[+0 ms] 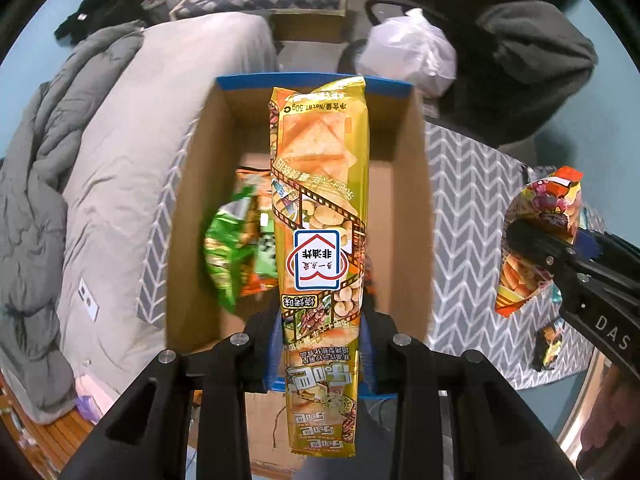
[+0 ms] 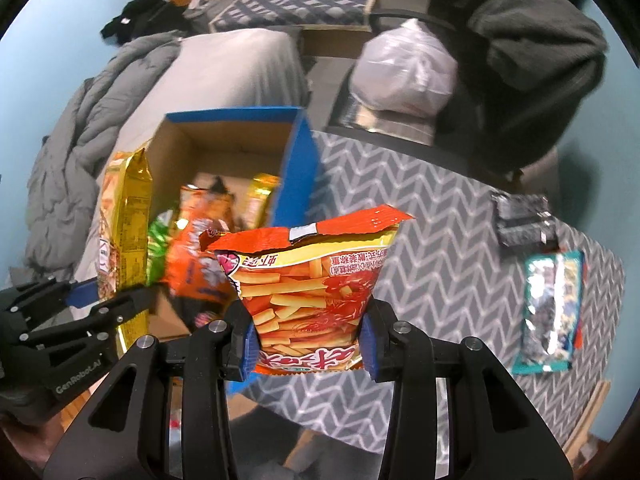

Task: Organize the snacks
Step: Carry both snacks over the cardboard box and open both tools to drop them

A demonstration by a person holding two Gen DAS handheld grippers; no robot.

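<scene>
My left gripper (image 1: 320, 364) is shut on a long gold snack pack (image 1: 320, 208), held straight above the open cardboard box (image 1: 404, 208) with a blue rim. Inside the box lie a green bag (image 1: 224, 252) and an orange bag (image 1: 256, 200). My right gripper (image 2: 308, 348) is shut on an orange shrimp-stick bag (image 2: 312, 284), hanging over the chevron-cloth table (image 2: 440, 240) just right of the box (image 2: 298, 168). The left gripper (image 2: 116, 308) with its gold pack (image 2: 124, 232) shows at the left of the right wrist view. In the left wrist view the right gripper (image 1: 548, 256) with its bag (image 1: 540, 232) sits at the right.
A teal snack packet (image 2: 552, 316) and a dark packet (image 2: 524, 220) lie on the table's right side. A grey-covered bed (image 1: 120, 160) flanks the box on the left. Behind stand a white plastic bag (image 1: 408, 48) and a chair draped with dark clothing (image 1: 532, 64).
</scene>
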